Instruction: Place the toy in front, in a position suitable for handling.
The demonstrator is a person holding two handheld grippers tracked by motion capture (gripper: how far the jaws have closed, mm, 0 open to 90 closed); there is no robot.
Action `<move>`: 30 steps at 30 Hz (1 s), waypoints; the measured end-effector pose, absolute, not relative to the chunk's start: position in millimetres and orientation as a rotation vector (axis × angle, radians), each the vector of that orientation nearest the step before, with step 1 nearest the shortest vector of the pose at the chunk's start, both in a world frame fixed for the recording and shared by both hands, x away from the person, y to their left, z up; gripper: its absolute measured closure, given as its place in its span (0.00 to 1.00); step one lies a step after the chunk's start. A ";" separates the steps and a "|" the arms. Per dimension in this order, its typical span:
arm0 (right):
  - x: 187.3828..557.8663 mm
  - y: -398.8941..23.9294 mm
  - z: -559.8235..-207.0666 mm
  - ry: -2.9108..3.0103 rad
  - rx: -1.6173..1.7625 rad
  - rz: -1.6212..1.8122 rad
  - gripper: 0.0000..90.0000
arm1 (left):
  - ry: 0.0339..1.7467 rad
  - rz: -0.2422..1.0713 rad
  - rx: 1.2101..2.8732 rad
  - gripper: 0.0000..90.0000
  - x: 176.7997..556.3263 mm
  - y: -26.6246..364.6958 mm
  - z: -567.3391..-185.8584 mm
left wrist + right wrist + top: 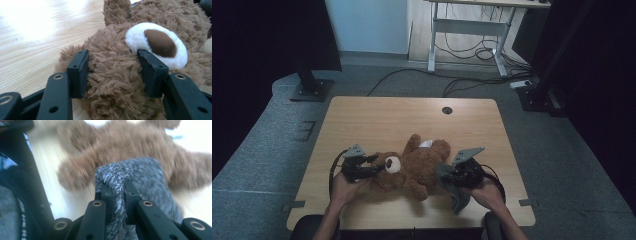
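left gripper: clamps teddy bear head, steadying it | right gripper: pinches grey fuzzy cloth, ready for dressing

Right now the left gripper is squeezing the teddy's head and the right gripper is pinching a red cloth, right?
Not quite: the cloth is grey, not red, as the right gripper view shows. The right gripper does pinch it, and the left gripper does squeeze the teddy's head.
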State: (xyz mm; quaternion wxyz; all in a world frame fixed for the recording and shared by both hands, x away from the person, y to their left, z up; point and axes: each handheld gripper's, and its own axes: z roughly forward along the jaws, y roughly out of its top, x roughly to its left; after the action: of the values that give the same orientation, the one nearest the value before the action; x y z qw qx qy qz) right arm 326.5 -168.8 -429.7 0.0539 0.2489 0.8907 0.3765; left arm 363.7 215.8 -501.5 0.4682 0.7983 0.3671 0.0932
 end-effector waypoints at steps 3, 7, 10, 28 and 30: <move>330.2 -150.2 -421.6 2.726 0.703 1.173 0.91 | 0.900 0.227 1.956 0.49 363.8 216.0 -501.7; 335.2 -117.6 -419.5 2.776 0.609 1.187 0.91 | 0.900 0.229 1.955 0.49 363.6 215.9 -501.8; 338.4 -96.7 -419.9 2.805 0.558 1.188 0.91 | 0.900 0.228 1.954 0.49 363.5 216.0 -501.9; 345.3 -63.9 -479.7 2.947 0.579 1.080 0.91 | 0.896 0.221 1.957 0.49 363.7 215.7 -502.8; 343.0 -69.8 -481.3 2.948 0.597 1.081 0.91 | 0.895 0.220 1.957 0.49 363.9 216.0 -503.0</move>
State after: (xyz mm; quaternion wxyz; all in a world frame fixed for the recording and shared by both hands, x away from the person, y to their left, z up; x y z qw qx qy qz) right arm 343.0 -69.8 -481.3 -0.0272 0.1869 0.9220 0.3380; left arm 363.9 216.0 -503.0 0.4699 0.7985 0.3654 0.0899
